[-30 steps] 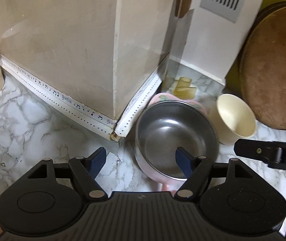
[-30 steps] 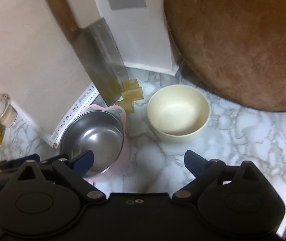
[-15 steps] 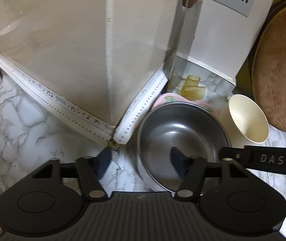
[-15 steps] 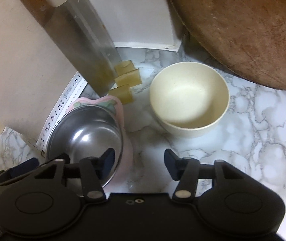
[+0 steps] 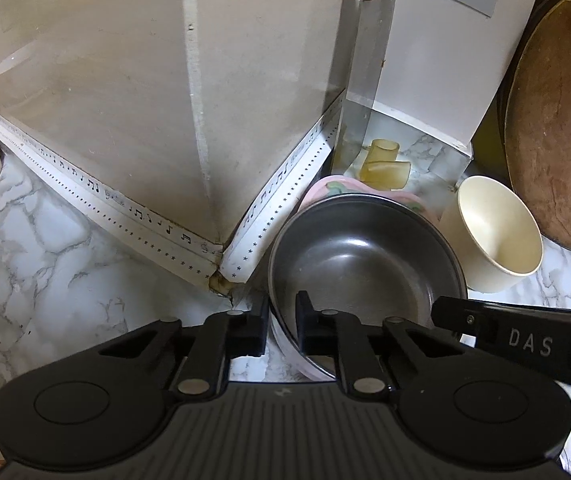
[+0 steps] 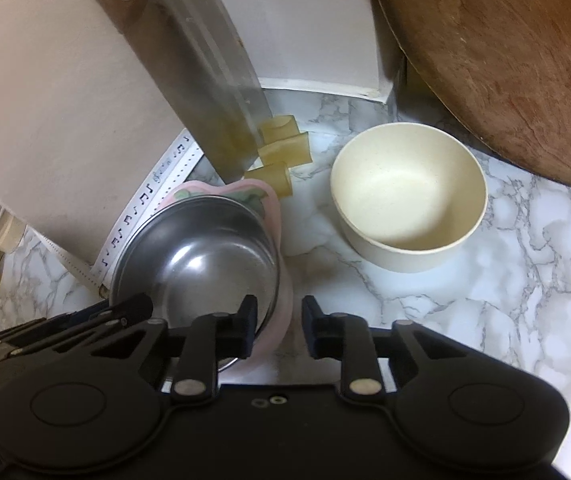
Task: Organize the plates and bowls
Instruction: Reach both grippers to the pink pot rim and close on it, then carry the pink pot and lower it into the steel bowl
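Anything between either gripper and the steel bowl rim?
Nothing visible. The left gripper is shut on the steel bowl at its near-left rim. The right gripper is closing astride its right rim and the pink plate beneath. The cream bowl stands apart.

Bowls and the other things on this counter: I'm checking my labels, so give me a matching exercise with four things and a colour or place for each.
Things:
1. steel bowl
2. cream bowl
3. cleaver
4. cutting board

Descriptions:
A. round, brown, propped behind the empty bowl
B. nested in a pink dish
C. leaning against the wall, blade down
D. alone on the marble, empty

Pairs: 1-B, 2-D, 3-C, 4-A
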`<state>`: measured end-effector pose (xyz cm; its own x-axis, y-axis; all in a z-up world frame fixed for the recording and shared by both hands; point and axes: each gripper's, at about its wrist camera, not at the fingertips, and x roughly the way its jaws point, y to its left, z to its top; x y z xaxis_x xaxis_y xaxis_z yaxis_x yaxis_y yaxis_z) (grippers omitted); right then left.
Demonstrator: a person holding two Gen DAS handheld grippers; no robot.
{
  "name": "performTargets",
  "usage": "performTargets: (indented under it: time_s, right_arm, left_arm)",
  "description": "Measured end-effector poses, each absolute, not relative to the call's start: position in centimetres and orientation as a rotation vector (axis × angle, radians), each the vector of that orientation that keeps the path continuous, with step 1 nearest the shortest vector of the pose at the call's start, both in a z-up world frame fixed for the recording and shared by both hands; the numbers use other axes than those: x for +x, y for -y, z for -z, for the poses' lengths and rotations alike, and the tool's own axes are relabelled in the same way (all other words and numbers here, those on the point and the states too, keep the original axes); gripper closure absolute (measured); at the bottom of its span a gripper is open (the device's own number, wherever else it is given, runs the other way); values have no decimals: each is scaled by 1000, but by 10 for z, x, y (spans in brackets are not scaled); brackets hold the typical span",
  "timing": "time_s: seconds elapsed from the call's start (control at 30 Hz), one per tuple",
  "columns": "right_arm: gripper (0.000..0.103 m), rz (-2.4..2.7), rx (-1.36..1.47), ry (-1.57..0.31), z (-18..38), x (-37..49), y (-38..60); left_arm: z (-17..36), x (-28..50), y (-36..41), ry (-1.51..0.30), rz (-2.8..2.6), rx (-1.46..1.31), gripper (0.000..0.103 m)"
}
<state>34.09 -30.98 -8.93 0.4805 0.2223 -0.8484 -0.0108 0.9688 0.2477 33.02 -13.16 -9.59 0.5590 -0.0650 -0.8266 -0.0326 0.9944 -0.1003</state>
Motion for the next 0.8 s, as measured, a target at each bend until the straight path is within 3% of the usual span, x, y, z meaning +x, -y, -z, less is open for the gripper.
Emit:
performTargets:
  time_s: [0.23,0.8]
  right_arm:
    - [91,-150,153,-1023,79,331,298]
    - [92,-162,136,-946,46,280,301]
  left_arm:
    - [95,323,131,-981,21,-108,92]
    - [55,274,131,-928,63,-78,92]
